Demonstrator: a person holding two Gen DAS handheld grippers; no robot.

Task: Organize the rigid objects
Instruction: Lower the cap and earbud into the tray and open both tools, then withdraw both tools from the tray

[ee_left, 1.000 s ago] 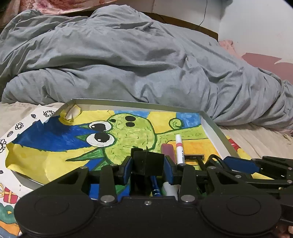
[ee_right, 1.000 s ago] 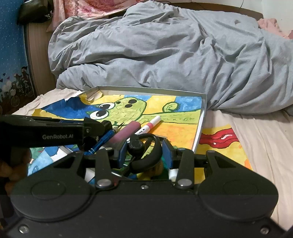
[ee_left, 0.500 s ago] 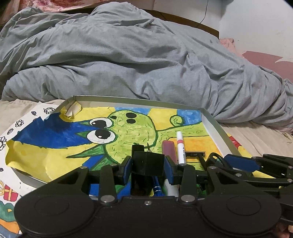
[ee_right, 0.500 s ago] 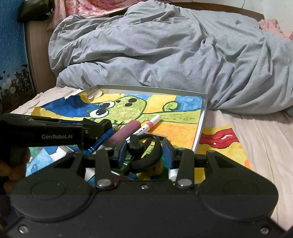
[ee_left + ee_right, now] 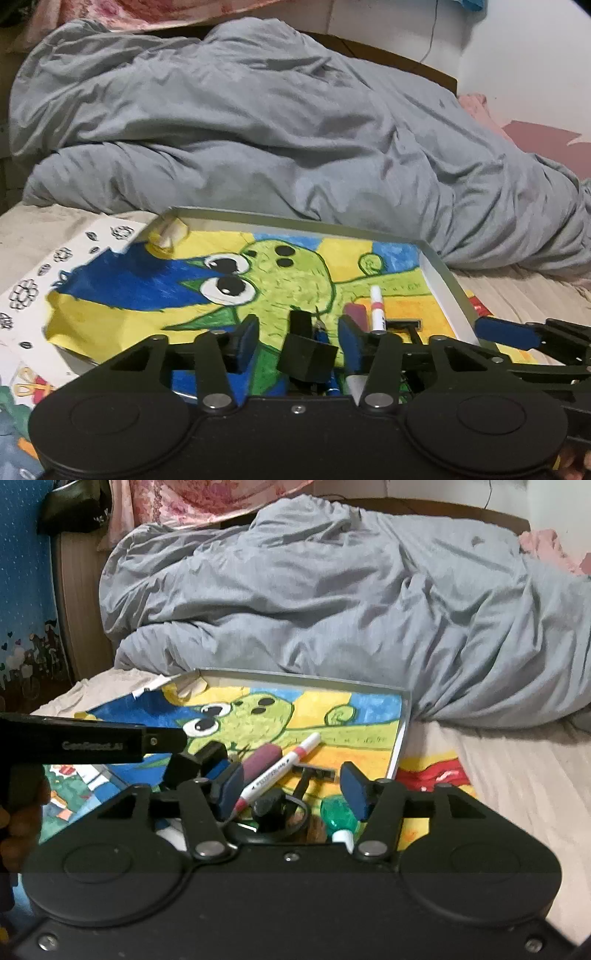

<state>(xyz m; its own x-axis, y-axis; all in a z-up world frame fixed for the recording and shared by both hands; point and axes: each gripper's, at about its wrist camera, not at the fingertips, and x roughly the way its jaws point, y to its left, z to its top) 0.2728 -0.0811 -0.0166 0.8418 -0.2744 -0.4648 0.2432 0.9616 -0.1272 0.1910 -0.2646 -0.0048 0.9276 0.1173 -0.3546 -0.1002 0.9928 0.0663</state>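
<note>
Both tools (image 5: 297,341) (image 5: 291,790) just opened, freeing a black block (image 5: 308,356) (tilted) and earpiece (image 5: 269,806).

The bed (image 5: 517,794) carries everything, covered in a pale ribbed sheet. A rumpled grey duvet (image 5: 332,602) is heaped across its far side, from the wooden bed frame (image 5: 74,609) on the left over to the right edge of view. In front of the duvet a shallow grey tray (image 5: 404,720) lies flat on the sheet, its far rim close against the folds. Painted paper sheets lie on the bed around the tray: one with black flower outlines (image 5: 44,280) to its left, and a yellow one with red shapes (image 5: 439,775) poking out by its right wall.
</note>
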